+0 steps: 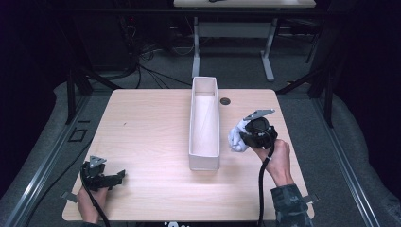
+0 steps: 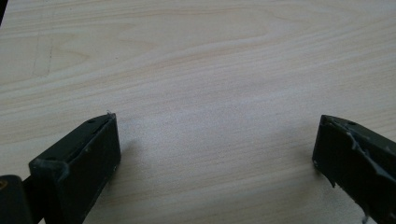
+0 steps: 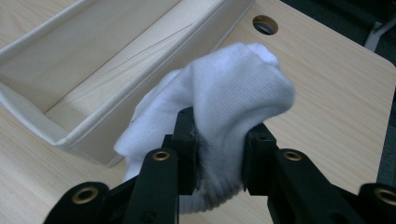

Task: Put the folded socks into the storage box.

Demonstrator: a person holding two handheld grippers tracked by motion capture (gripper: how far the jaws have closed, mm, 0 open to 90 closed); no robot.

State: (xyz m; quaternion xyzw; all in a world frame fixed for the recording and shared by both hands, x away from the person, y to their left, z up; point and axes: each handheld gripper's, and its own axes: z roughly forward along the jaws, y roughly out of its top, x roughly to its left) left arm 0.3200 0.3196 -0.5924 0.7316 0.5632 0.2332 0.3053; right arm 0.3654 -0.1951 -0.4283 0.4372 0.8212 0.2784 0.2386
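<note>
A bundled white sock is pinched between the jaws of my right gripper, held just above the table to the right of a long narrow white box. In the high view the sock sticks out leftward from the right gripper, close to the box's right wall. The box lies open-topped, with nothing seen inside. My left gripper rests at the table's near left corner, its jaws wide apart over bare wood.
The light wooden table has a round cable hole right of the box's far end. Beyond the far edge stand another desk's legs and floor cables. Dark frame struts flank both sides.
</note>
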